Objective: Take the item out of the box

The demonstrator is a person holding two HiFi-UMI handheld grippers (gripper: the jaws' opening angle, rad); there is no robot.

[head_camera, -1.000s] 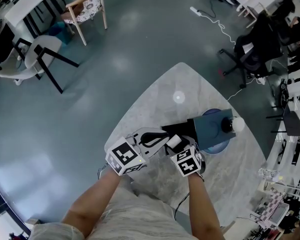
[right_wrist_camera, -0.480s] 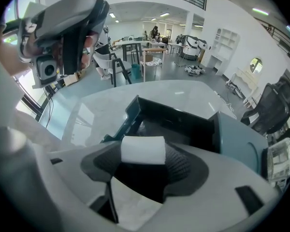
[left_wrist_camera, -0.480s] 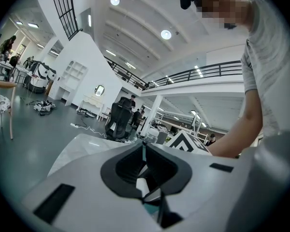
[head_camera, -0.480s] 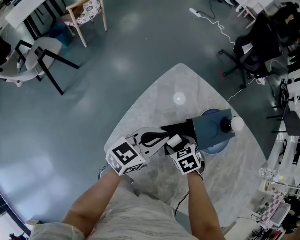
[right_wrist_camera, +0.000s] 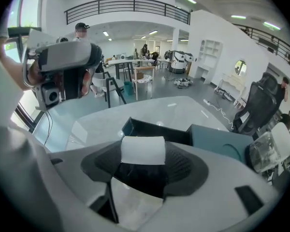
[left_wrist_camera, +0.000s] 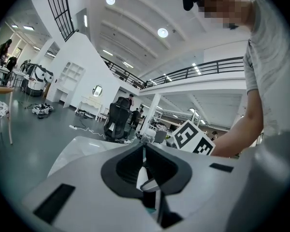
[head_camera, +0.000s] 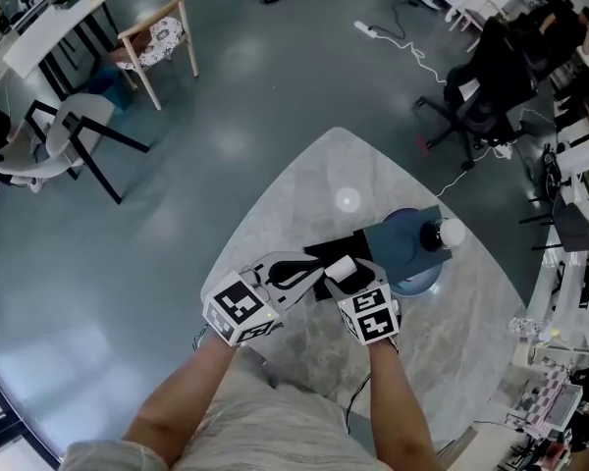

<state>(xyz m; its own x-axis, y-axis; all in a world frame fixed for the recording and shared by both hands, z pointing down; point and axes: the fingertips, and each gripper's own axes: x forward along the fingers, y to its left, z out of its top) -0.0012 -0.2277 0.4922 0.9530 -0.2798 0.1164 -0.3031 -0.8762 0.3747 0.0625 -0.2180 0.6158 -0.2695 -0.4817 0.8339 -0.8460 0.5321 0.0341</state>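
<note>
Head view, listed left to right with the box as reference. Far to the upper left of the box, on the grey floor: white chair [head_camera: 64, 116], then wooden chair [head_camera: 162, 37] with a patterned seat. Pale marble table [head_camera: 314, 194], rounded corners, carries the box. Left gripper [head_camera: 322, 276]: marker cube nearest the person, jaws drawn together into a closed loop, tips at the near left corner of the box; the left gripper view shows the jaws meeting along a thin line, and whether they nip the rim cannot be told. Box [head_camera: 324, 250]: black, open, shallow, lying flat near the table's middle. White item [head_camera: 342, 268]: small, pale, block-like, at the near edge of the box, just right of the left gripper's tips. Right gripper [head_camera: 346, 275]: marker cube toward the person, jaws clamped on the white item; the right gripper view shows the item as a white rectangle held between the jaws, with the box's dark interior just beyond it. Teal lid [head_camera: 398, 248]: joined to the right side of the box, lying open and flat. Blue round base [head_camera: 417, 285]: shows under the lid's near right edge. White ball [head_camera: 453, 231]: at the lid's far right corner, on a dark stub. Black office chair [head_camera: 481, 96]: on the floor well beyond and right of the box.
</note>
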